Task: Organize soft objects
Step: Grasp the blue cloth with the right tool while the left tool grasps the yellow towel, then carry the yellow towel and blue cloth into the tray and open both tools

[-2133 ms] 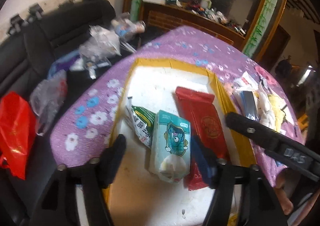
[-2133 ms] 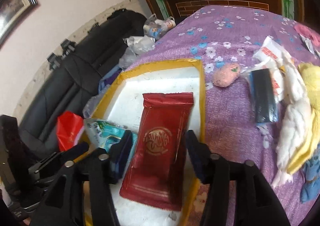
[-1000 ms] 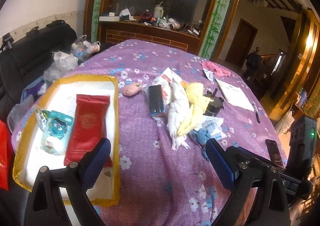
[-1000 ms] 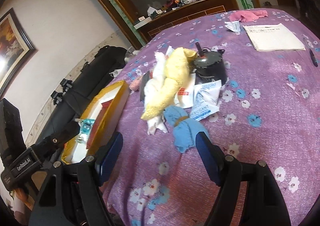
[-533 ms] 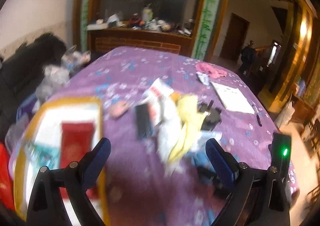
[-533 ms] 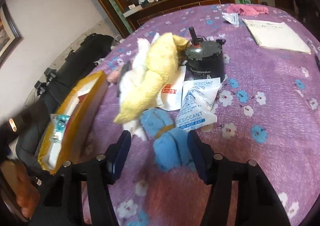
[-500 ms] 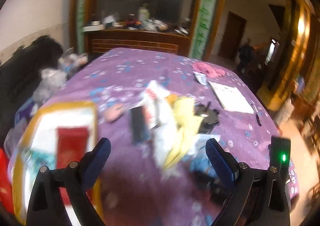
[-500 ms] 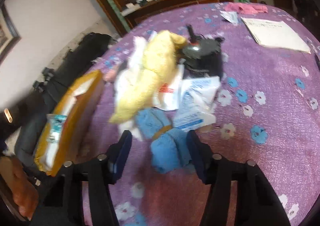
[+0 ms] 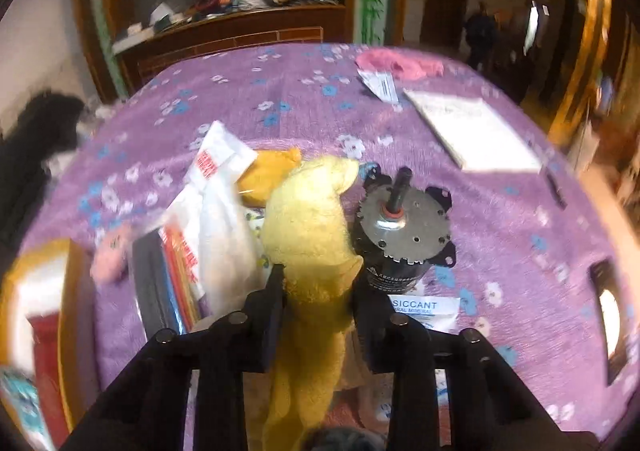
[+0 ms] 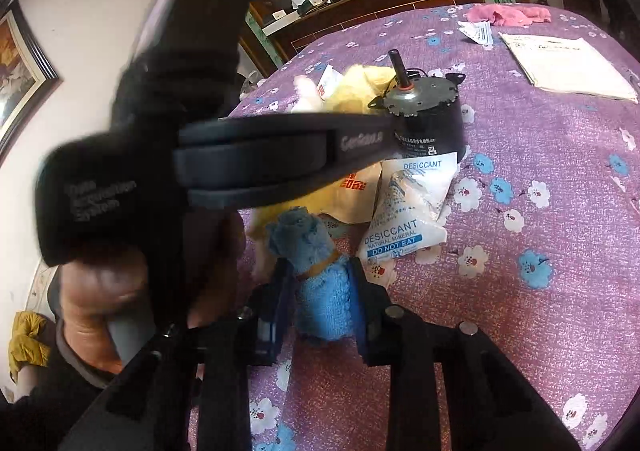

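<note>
**Inspector:** Report the state of both tongs and what sits between them.

**Operator:** My left tongs (image 9: 318, 291) are closing on the yellow towel (image 9: 310, 235); the fingers bracket its bunched middle and appear to touch the pile. My right tongs (image 10: 318, 293) are closing on the blue cloth (image 10: 320, 291), with the pads against its flanks.

**Inspector:** Location of each item?

**Operator:** Both lie on the purple flowered worktop (image 9: 520, 219). The yellow towel leans against the black motor (image 9: 404, 239) on one side and touches the white plastic bag (image 9: 218, 219) on the other. The blue cloth sits just beside the desiccant packets (image 10: 404, 219).

**Inspector:** Appearance?

**Operator:** The yellow towel is fluffy terry, crumpled into a long hump. The blue cloth is a small terry roll cinched by a tan band (image 10: 320, 265).

**Inspector:** Handling assessment?

**Operator:** I judge both light, limp and compressible, with nothing breakable. The towel will likely sag and trail, so I would pinch the thick middle fold. The roll is best taken across its body below the band. The motor looks heavy; a dragging towel could snag it.
</note>
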The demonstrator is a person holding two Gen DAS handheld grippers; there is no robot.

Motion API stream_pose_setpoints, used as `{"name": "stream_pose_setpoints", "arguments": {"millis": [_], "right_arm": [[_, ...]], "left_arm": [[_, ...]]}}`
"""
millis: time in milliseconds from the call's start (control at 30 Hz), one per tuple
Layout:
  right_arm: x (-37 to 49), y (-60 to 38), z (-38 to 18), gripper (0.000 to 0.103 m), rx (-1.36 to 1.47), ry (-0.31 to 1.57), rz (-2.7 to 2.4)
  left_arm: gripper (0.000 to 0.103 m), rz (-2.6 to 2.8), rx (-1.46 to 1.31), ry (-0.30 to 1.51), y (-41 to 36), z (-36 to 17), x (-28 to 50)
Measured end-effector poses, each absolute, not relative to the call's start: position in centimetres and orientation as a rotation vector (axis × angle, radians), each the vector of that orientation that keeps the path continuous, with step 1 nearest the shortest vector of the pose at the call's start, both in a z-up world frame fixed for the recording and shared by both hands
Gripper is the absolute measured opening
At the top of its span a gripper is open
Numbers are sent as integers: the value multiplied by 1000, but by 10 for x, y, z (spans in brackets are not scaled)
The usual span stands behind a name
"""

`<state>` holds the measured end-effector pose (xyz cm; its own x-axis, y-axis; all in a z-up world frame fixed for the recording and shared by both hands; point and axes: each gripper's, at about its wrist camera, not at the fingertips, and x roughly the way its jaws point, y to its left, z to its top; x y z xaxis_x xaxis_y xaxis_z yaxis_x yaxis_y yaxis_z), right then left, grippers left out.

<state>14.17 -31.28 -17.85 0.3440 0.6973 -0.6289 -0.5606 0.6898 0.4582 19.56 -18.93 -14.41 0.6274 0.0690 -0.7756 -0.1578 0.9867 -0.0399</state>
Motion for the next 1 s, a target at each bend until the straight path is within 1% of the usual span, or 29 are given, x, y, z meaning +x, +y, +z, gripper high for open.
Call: {"name": "stream_pose_setpoints", "arguments": {"millis": [100, 167, 233, 367, 500, 667, 833, 1000], "right_arm": [[141, -318, -176, 27, 206, 881, 834], [141, -320, -175, 26, 215, 874, 837], [139, -321, -173, 25, 217, 857, 839], [129, -318, -167, 23, 179, 804, 833], [126, -316, -163, 22, 146, 768, 800], [118, -316, -150, 21, 198, 746, 835], [100, -276, -126, 21, 154, 715, 947], [86, -229, -111, 21, 126, 704, 1060]], "left_arm": [[27, 77, -249, 855, -172, -130, 176], [27, 40, -339, 802, -161, -114, 157], [27, 23, -396, 710, -151, -95, 132], [27, 18, -472, 629, -135, -77, 95], [27, 71, -517, 610, -112, -71, 53], [27, 168, -538, 561, -74, -62, -13], [27, 300, -590, 521, -24, -67, -66], [27, 402, -624, 511, 14, -78, -97]]}}
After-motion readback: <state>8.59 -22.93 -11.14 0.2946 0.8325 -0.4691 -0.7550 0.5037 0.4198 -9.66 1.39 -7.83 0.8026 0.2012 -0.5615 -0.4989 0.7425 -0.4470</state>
